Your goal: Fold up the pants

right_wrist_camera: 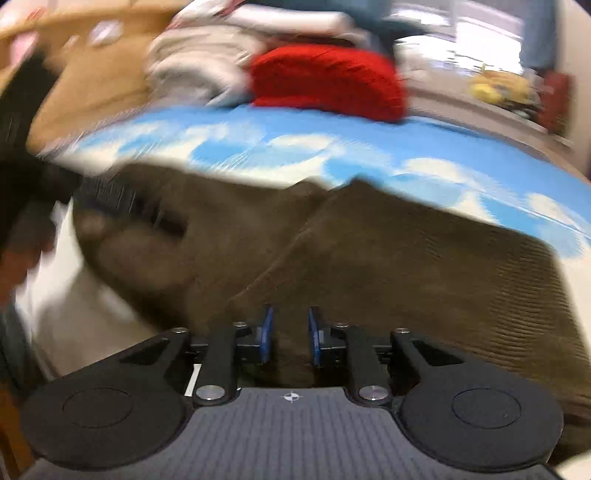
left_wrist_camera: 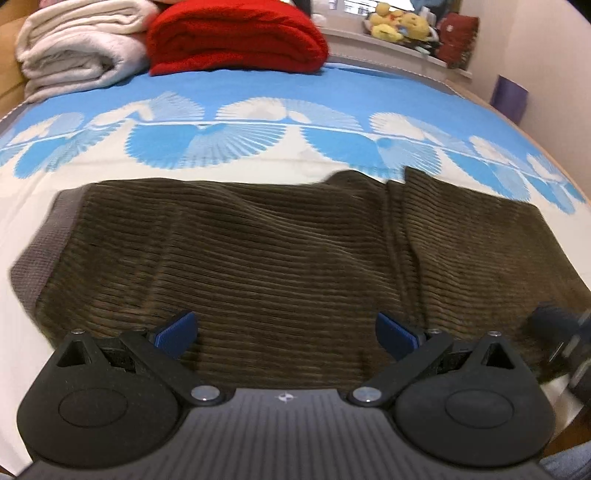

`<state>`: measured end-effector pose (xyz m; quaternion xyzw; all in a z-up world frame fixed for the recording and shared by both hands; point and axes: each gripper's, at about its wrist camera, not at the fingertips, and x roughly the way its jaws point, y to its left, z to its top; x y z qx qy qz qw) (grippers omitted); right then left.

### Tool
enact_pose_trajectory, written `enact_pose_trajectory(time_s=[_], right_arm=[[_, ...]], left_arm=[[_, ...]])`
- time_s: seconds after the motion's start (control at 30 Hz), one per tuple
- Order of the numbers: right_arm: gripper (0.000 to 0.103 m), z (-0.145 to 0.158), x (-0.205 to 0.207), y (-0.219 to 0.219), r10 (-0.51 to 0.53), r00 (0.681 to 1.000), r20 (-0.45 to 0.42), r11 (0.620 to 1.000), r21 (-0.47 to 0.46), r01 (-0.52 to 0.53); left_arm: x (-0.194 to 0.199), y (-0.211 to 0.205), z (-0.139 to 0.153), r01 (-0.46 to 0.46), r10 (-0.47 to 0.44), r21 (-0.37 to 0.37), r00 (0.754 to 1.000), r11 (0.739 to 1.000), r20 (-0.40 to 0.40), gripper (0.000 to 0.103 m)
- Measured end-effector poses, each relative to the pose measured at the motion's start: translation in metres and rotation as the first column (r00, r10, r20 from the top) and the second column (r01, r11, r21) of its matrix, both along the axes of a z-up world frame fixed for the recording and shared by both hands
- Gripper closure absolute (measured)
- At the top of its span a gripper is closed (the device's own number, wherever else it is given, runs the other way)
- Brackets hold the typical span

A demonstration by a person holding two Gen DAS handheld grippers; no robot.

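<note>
Dark brown corduroy pants (left_wrist_camera: pixel 258 251) lie flat across the bed, with a grey waistband (left_wrist_camera: pixel 40 254) at the left end. My left gripper (left_wrist_camera: pixel 286 334) hovers over the near edge of the pants, its blue pads wide apart and nothing between them. In the right wrist view, which is blurred, my right gripper (right_wrist_camera: pixel 290 334) has its blue pads close together with a raised fold of the pants (right_wrist_camera: pixel 406 266) pinched between them. A dark blurred part of my right gripper (left_wrist_camera: pixel 557 332) shows at the right edge of the left wrist view.
The bed cover (left_wrist_camera: pixel 258 92) is blue and white with a fan pattern. A folded red blanket (left_wrist_camera: pixel 236 40) and a folded white blanket (left_wrist_camera: pixel 74 44) sit at the far side. Yellow plush toys (left_wrist_camera: pixel 399 22) stand on a ledge behind. A purple object (left_wrist_camera: pixel 508 96) stands past the bed's right edge.
</note>
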<state>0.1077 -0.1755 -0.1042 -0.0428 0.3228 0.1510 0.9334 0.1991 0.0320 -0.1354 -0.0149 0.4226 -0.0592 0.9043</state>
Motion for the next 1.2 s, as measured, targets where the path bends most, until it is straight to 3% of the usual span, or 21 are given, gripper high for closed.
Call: enact_pose_trajectory(time_s=[0.07, 0.17, 0.23, 0.27, 0.33, 0.37, 0.4, 0.47, 0.7, 0.8, 0.87, 0.93, 1.0, 1.07, 1.13, 1.2], right_arm=[[0.078, 0.017, -0.009, -0.026, -0.141, 0.987, 0.074, 0.990, 0.002, 0.142], [0.078, 0.029, -0.025, -0.068, -0.357, 0.918, 0.171, 0.930, -0.021, 0.366], [0.078, 0.027, -0.027, -0.088, -0.451, 0.873, 0.183, 0.880, -0.070, 0.470], [0.077, 0.021, -0.024, -0.100, -0.477, 0.870, 0.126, 0.865, -0.110, 0.490], [0.079, -0.010, -0.017, -0.117, -0.506, 0.859, -0.076, 0.851, -0.210, 0.482], [0.079, -0.023, -0.016, -0.118, -0.501, 0.859, -0.106, 0.851, -0.240, 0.467], [0.079, -0.027, -0.018, -0.110, -0.466, 0.884, -0.047, 0.849, -0.307, 0.431], [0.078, -0.029, -0.020, -0.104, -0.436, 0.900, -0.014, 0.845, -0.348, 0.405], [0.076, 0.003, -0.037, -0.134, -0.546, 0.837, 0.011, 0.835, -0.071, 0.546], [0.070, -0.016, -0.022, -0.125, -0.481, 0.871, -0.103, 0.874, -0.135, 0.467], [0.070, -0.024, -0.022, -0.108, -0.430, 0.902, -0.027, 0.871, -0.275, 0.407], [0.070, -0.024, -0.023, -0.105, -0.419, 0.908, -0.003, 0.868, -0.294, 0.400], [0.059, -0.017, -0.024, -0.121, -0.465, 0.885, -0.021, 0.869, -0.199, 0.453], [0.049, -0.009, -0.027, -0.142, -0.534, 0.844, -0.037, 0.844, -0.079, 0.531], [0.048, 0.003, -0.031, -0.150, -0.578, 0.815, -0.038, 0.816, -0.016, 0.577], [0.046, 0.005, -0.033, -0.154, -0.589, 0.808, -0.026, 0.808, -0.001, 0.589]], left_arm=[[-0.003, -0.010, 0.001, 0.011, -0.011, -0.016, 1.000, 1.000, 0.013, 0.000], [-0.003, -0.028, 0.006, 0.026, -0.024, -0.041, 0.998, 0.999, 0.049, 0.000], [-0.003, -0.040, 0.009, 0.046, -0.042, -0.062, 0.997, 0.997, 0.066, 0.000], [-0.003, -0.046, 0.009, 0.062, -0.058, -0.065, 0.996, 0.996, 0.068, 0.000], [-0.002, -0.060, 0.001, 0.102, -0.100, -0.042, 0.993, 0.994, 0.055, 0.000], [-0.002, -0.065, -0.005, 0.118, -0.117, -0.022, 0.992, 0.993, 0.043, 0.000], [-0.002, -0.070, -0.011, 0.132, -0.132, -0.002, 0.991, 0.991, 0.027, 0.000], [-0.001, -0.074, -0.022, 0.149, -0.149, 0.024, 0.989, 0.989, -0.005, 0.000], [-0.003, -0.064, -0.015, 0.117, -0.115, -0.044, 0.992, 0.992, 0.043, 0.000], [0.000, -0.072, -0.022, 0.151, -0.151, 0.001, 0.988, 0.988, 0.026, 0.000], [0.002, -0.080, -0.034, 0.175, -0.174, 0.040, 0.985, 0.984, -0.009, 0.000], [0.002, -0.078, -0.037, 0.159, -0.159, 0.016, 0.987, 0.987, -0.001, 0.000], [0.004, -0.076, -0.037, 0.158, -0.158, 0.005, 0.987, 0.987, -0.012, 0.000], [0.004, -0.073, -0.035, 0.141, -0.141, -0.010, 0.990, 0.990, -0.021, 0.000], [0.002, -0.069, -0.029, 0.130, -0.131, -0.029, 0.991, 0.991, -0.014, 0.000], [0.000, -0.071, -0.029, 0.150, -0.150, 0.009, 0.989, 0.989, 0.005, 0.000]])
